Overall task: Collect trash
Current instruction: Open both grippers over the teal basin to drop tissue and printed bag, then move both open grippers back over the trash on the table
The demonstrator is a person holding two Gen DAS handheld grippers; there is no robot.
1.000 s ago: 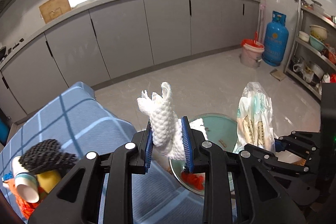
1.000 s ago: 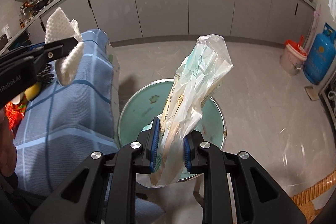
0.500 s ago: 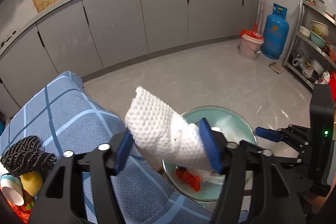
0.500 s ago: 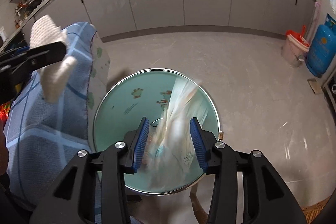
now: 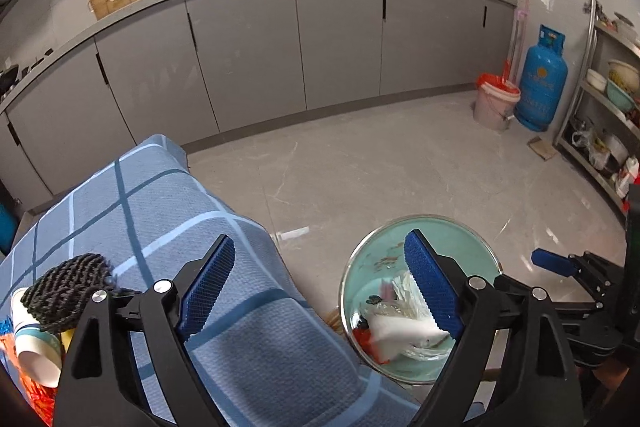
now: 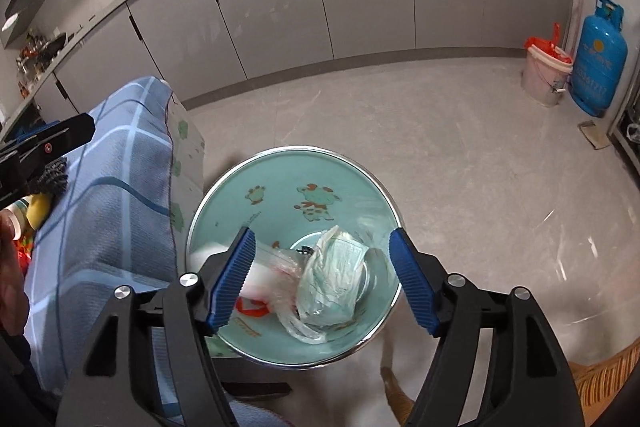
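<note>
A blue checked cloth [image 5: 168,227] covers the desk in a grey-tiled kitchen. Beside it, the round teal enamel basin [image 6: 280,187] holds a crumpled clear plastic bag [image 6: 332,275], long axis running left-right. Both the left gripper [image 5: 320,291] and the right gripper [image 6: 322,279] have jaws wide apart, holding nothing.

A surface covered by a blue checked cloth [image 5: 168,227] is seen at the left. On its near left end a black mesh scrubber [image 5: 66,291], a paper cup [image 5: 34,355] lying on its side and a yellow item [image 6: 38,209] are grouped together, touching. A grey tiled floor [image 5: 380,167] is seen beyond, on which a pale bucket [image 5: 496,105] and a blue gas cylinder [image 5: 542,83] stand side by side.
</note>
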